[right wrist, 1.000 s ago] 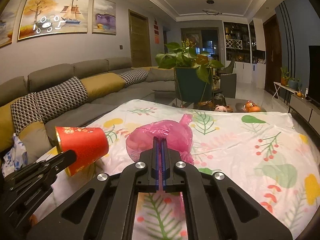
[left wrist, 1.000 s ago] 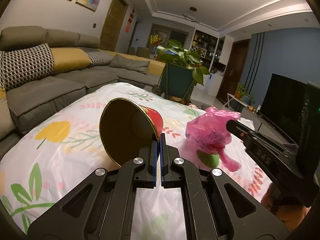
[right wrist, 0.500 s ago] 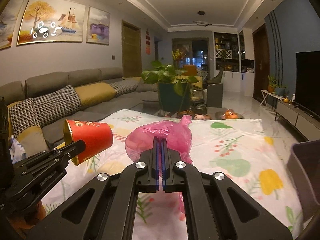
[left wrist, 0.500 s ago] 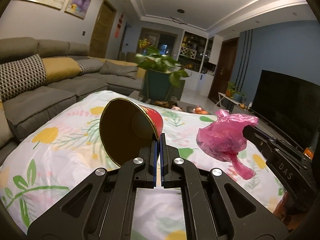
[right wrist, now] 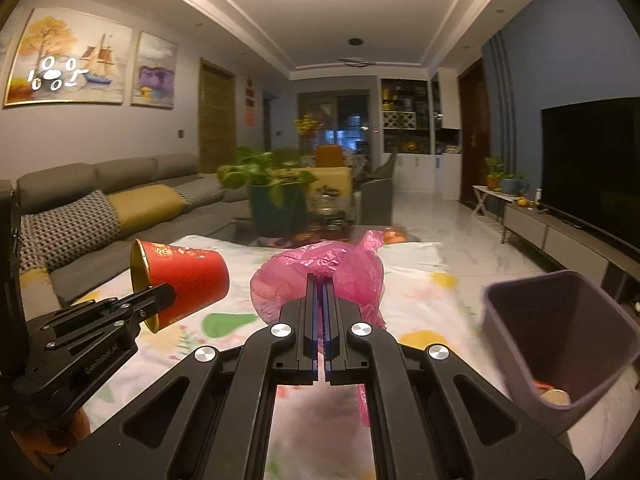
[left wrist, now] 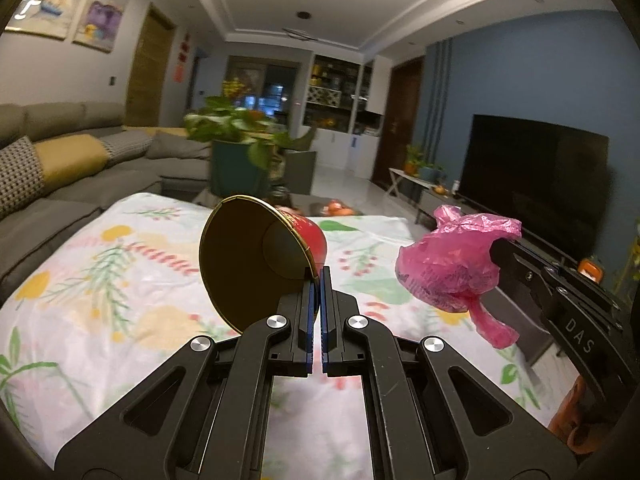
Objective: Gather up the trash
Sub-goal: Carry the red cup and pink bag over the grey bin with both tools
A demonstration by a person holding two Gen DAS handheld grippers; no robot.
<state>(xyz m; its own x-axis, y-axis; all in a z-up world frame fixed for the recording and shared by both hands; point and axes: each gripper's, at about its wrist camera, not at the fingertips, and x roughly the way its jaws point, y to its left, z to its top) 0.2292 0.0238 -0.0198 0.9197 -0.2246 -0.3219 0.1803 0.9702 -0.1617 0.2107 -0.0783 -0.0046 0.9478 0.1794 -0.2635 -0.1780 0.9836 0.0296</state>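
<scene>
Our left tongs (left wrist: pixel 317 276) are clamped on the rim of the cup (left wrist: pixel 256 264), pads pressed together over the paper wall. The cup hangs on its side, gold mouth turned back toward our camera and red base pointing away, clear of the floral cloth (left wrist: pixel 120 280) below. From the right wrist view the same cup (right wrist: pixel 180 276) shows beside us on the left, lifted off the cloth.

Our right tongs (right wrist: pixel 322 280) are closed on the pink bag (right wrist: pixel 320 276), a crumpled wad with a loose tail dangling under the fingers. In the left view the bag (left wrist: pixel 448 264) rides in the air at about the cup's height, a little apart from it.

Low on the right stands the bin (right wrist: pixel 560 332), open mouth tilted toward us, with some scraps already at its bottom. It sits off the edge of the cloth, nearer the bag than the cup.

We judge that both pieces are picked up and we are in the carry to the bin. Next we need to bring the bag over the opening and part the right tongs, then swing the cup across and do likewise, mouth or base first, keeping the tail from snagging the rim.
</scene>
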